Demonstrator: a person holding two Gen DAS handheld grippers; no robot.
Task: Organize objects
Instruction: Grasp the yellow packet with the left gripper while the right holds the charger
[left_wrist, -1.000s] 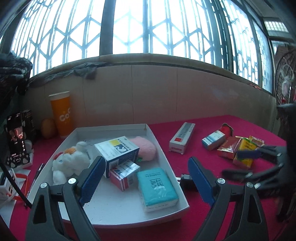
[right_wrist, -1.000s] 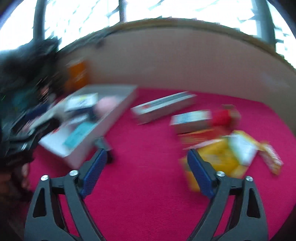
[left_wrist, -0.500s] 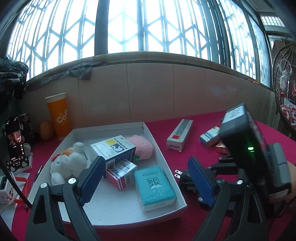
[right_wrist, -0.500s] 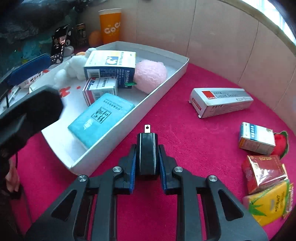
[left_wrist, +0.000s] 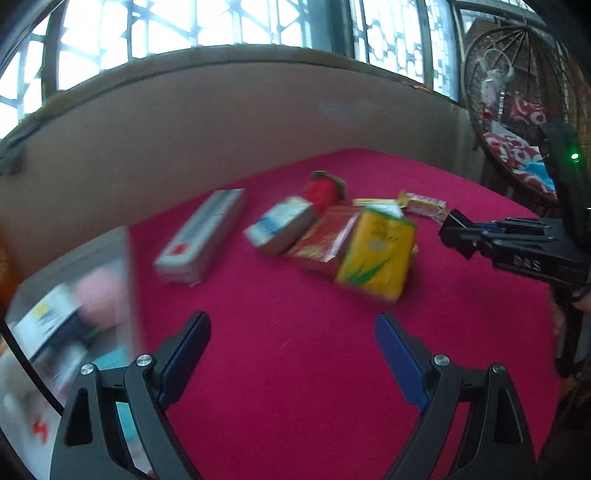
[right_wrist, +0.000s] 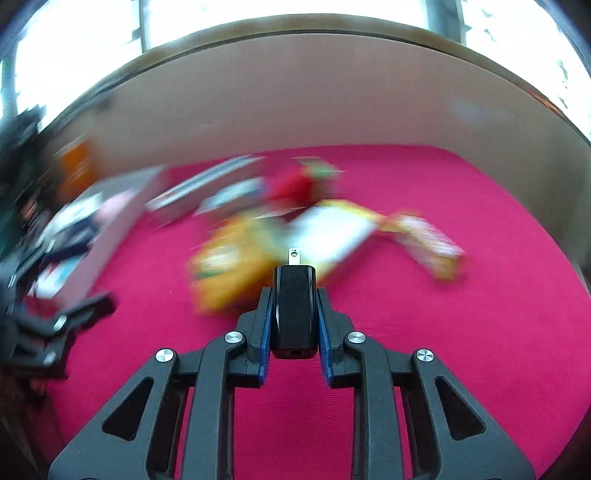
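Note:
My right gripper (right_wrist: 294, 321) is shut on a black plug adapter (right_wrist: 294, 306), prongs forward, held above the red cloth; it also shows at the right of the left wrist view (left_wrist: 461, 232). My left gripper (left_wrist: 291, 354) is open and empty above the cloth. Ahead of it lie a long white box (left_wrist: 201, 236), a blue-white box (left_wrist: 282, 225), a red packet (left_wrist: 327, 240), a yellow packet (left_wrist: 376, 254) and a red strawberry toy (left_wrist: 321, 190). The white tray (left_wrist: 122, 280), with boxes and a pink puff (left_wrist: 98, 291), is at the left.
A beige wall (left_wrist: 221, 122) backs the table under barred windows. A wicker hanging chair (left_wrist: 517, 110) stands at the far right. A small pink snack packet (left_wrist: 424, 205) lies behind the yellow one. An orange cup (right_wrist: 77, 166) is blurred at the left.
Both views have swung right, away from the tray toward the loose packets. My right gripper has lifted the black plug adapter off the cloth beside the tray and carries it right.

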